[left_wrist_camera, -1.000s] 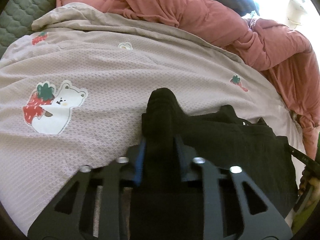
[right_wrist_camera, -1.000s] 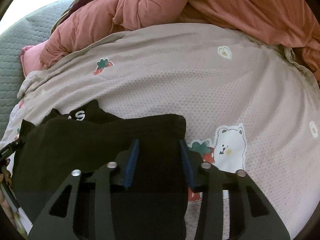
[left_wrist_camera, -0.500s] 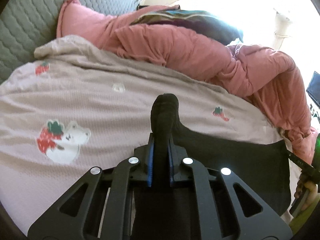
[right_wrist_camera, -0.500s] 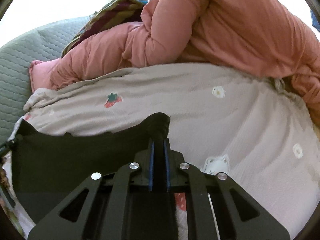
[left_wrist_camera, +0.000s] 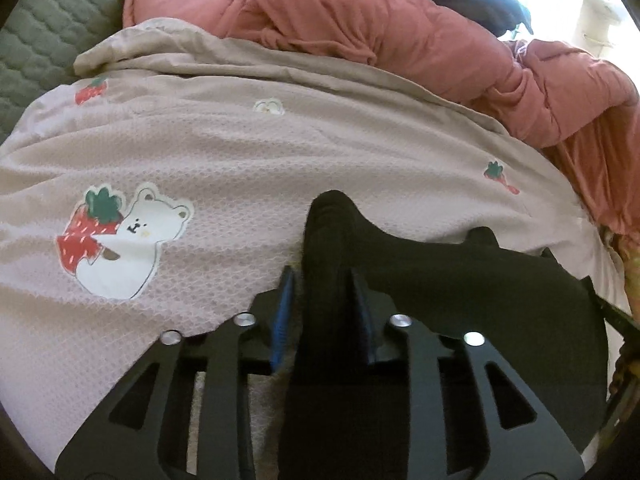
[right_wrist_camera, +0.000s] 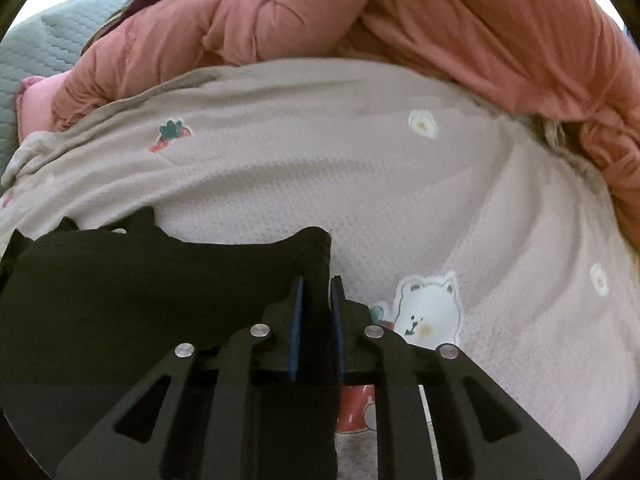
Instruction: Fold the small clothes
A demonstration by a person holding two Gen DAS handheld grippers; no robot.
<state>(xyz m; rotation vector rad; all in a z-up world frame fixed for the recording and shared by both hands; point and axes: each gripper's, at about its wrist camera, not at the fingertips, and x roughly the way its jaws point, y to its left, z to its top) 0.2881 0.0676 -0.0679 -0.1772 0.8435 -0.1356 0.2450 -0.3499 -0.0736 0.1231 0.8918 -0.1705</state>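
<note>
A small black garment (left_wrist_camera: 480,288) lies on a pinkish bedspread (left_wrist_camera: 240,160) with bear and strawberry prints. My left gripper (left_wrist_camera: 322,280) has its blue-padded jaws spread apart around a bunched corner of the garment, which stands up between them. The garment also shows in the right wrist view (right_wrist_camera: 140,280). My right gripper (right_wrist_camera: 316,292) is shut on the garment's other corner, low over the bedspread (right_wrist_camera: 360,180). The cloth stretches between the two grippers.
A rumpled salmon-pink duvet (left_wrist_camera: 400,40) is piled along the far side of the bed, also in the right wrist view (right_wrist_camera: 440,20). A grey-green quilted headboard (left_wrist_camera: 40,32) is at the far left. A dark striped cloth lies on top of the duvet.
Both grippers have come down toward the bedspread with the garment. The left jaws, tight on the cloth half a second ago, have spread apart. The right jaws stay shut on it.
</note>
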